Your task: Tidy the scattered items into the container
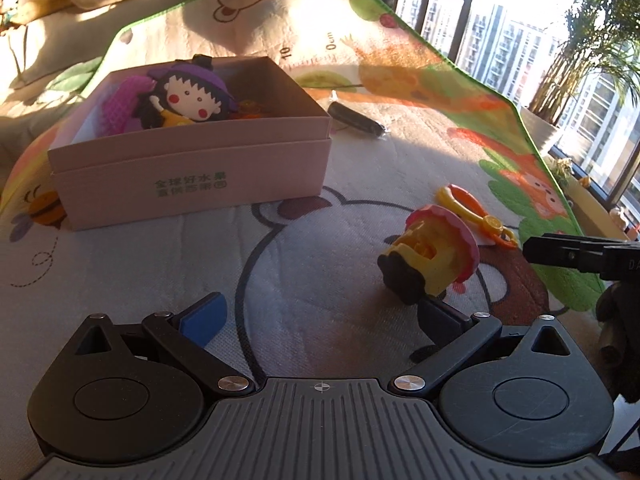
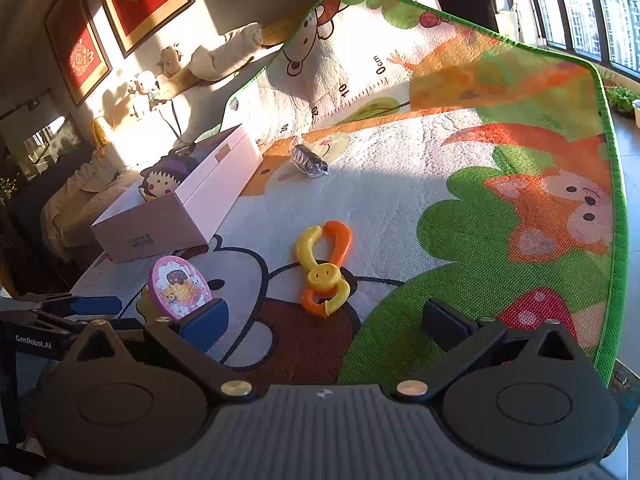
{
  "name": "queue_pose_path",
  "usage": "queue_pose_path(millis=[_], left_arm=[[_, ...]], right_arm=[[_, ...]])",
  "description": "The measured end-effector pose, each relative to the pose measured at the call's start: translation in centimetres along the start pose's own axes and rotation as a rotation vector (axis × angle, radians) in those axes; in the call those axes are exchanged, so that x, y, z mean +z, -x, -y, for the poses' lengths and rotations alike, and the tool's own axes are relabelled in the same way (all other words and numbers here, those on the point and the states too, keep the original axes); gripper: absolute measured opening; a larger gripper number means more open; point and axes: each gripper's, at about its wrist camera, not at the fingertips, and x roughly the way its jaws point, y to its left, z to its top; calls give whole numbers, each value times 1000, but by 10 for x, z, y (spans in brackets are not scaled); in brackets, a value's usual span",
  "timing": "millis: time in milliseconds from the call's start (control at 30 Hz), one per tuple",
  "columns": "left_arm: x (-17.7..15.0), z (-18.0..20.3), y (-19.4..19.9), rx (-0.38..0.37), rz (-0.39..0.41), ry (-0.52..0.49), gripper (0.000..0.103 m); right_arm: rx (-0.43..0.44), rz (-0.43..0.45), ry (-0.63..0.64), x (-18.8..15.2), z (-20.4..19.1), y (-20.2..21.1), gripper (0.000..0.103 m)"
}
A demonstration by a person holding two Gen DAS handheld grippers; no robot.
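A: We start with the mat (image 1: 320, 240), which fills both views. On it, upper left of the left wrist view, sits the box (image 1: 192, 172), already holding a doll (image 1: 188, 98) and a purple toy (image 1: 122, 106).

B: So we judge the tidying partly done. Three things lie loose on the mat: the pink-topped toy (image 1: 432, 256), the yellow-orange clip (image 2: 325, 270) and a small dark wrapped item (image 1: 356, 118).

A: The pink toy lies on its side, right of centre in the left view, just ahead of our left tongs (image 1: 320, 320). The clip is just beyond it; the dark item is near the box's right wall.

B: Our left tongs are spread wide and hold nothing; the toy is just off the right pad (image 1: 438, 318), and we cannot tell whether they touch.

A: Our right tongs (image 2: 326, 322) also stand apart and empty, with the clip centred just ahead of them.

B: The step in hand looks like an approach. Next, we'd say, each pair should advance until its item sits between the pads, close, lift, then carry up and left to the box.
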Motion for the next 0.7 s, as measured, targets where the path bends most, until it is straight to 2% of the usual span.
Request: queue_pose_path(millis=[133,267,400,433,500,567,633,700], left_arm=[[-2,-5,1,65,-7,-18,103],[-3,-16,10,76,14,25,103],[-6,-24,25,61,51,61,103],[-6,-26,29,60,59,63,103],[-8,-31,37,59,73,65,103],[-10,-38,43,64,81,77,103],[-12,-43,47,67,86,98,103],[-15,-48,53,66,99,114,103]], right_arm=[[-1,-3,3,0,0,0,103],[9,-17,6,2,1,0,103],[-68,-77,120,4,-20,-7,103],[-46,-72,114,5,-25,-5,103],[71,-11,58,5,-35,6,102],[128,44,57,7,-53,12,90],[135,61,104,10,-75,8,61],[137,53,157,11,-91,0,45]])
